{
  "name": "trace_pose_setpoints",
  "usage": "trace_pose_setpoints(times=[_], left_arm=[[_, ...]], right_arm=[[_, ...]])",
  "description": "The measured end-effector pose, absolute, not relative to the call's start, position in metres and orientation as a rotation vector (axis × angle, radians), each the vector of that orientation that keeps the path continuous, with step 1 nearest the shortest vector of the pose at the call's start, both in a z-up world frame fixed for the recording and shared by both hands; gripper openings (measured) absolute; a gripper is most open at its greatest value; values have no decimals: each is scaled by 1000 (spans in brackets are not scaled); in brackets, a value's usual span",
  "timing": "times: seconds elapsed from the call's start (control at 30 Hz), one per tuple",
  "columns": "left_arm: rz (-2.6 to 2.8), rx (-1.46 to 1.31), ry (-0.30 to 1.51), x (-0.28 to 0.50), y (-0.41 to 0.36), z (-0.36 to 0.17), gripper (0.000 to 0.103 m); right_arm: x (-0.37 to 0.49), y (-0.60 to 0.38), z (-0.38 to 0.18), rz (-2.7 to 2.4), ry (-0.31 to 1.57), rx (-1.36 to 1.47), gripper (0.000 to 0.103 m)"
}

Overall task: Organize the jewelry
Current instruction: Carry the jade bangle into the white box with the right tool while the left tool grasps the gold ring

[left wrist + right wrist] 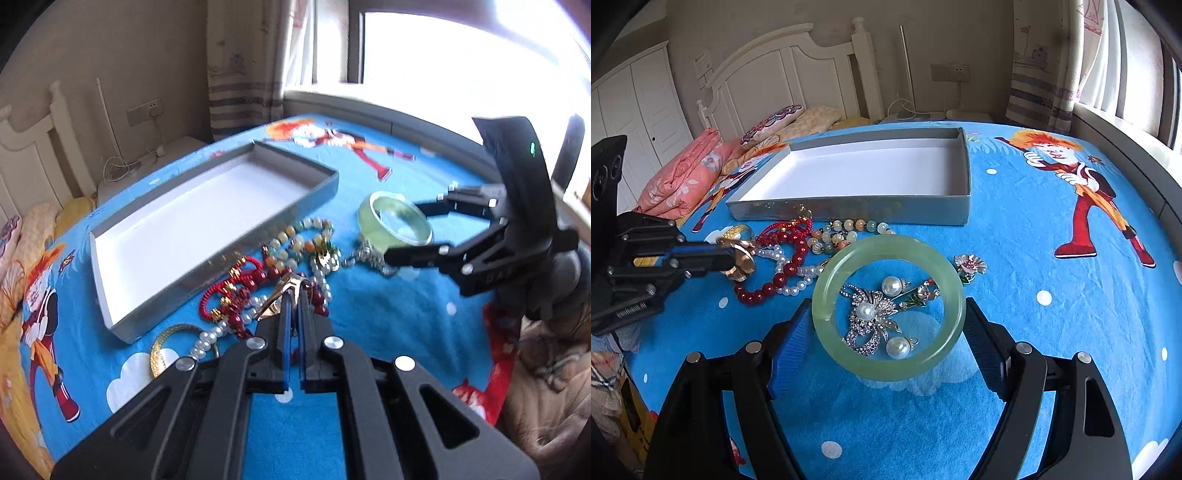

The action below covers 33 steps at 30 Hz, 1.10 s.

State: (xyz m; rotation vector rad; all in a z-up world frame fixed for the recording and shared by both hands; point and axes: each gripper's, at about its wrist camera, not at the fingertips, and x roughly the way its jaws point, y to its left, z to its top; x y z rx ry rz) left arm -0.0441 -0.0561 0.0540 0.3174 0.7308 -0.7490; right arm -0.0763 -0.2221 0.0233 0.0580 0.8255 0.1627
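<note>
While the right gripper (888, 332) holds the green bangle (888, 308) between its two blue-padded fingers (788, 347), one on each side of the ring, the bangle hangs lifted above the blue cartoon bedspread (1052, 332). Seen through the ring are a rhinestone brooch (870, 321) and pearl earrings (897, 347) lying on the bedspread, with a flower brooch (969, 264) just beside them. The left gripper (294, 295) has its fingers closed on a gold ring (282, 295), held above a heap of jewelry: a red bead bracelet (786, 269), a pearl string (798, 282), a pastel bead bracelet (842, 232) and a red cord (785, 229). A gold bangle (166, 339) lies near the heap. Beyond the heap stands an open grey box (857, 212) with a white floor, touching none of the grippers. Pillows (786, 122) and a white headboard (768, 66) lie farther back.
</note>
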Motion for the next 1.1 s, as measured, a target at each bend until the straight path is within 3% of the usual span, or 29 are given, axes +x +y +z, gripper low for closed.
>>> trace_pose_setpoints(times=[0.57,0.83,1.1], left_arm=[[-415,67,739,47,-24,75,3],[-318,39,821,87,-23,52,3],[-292,20,881,91,-17,22,6]], right_arm=[[-11,-215,56,187,814,78,77],[69,-211,40,71,911,77,77],[80,-195,16,33,975,-61,78]])
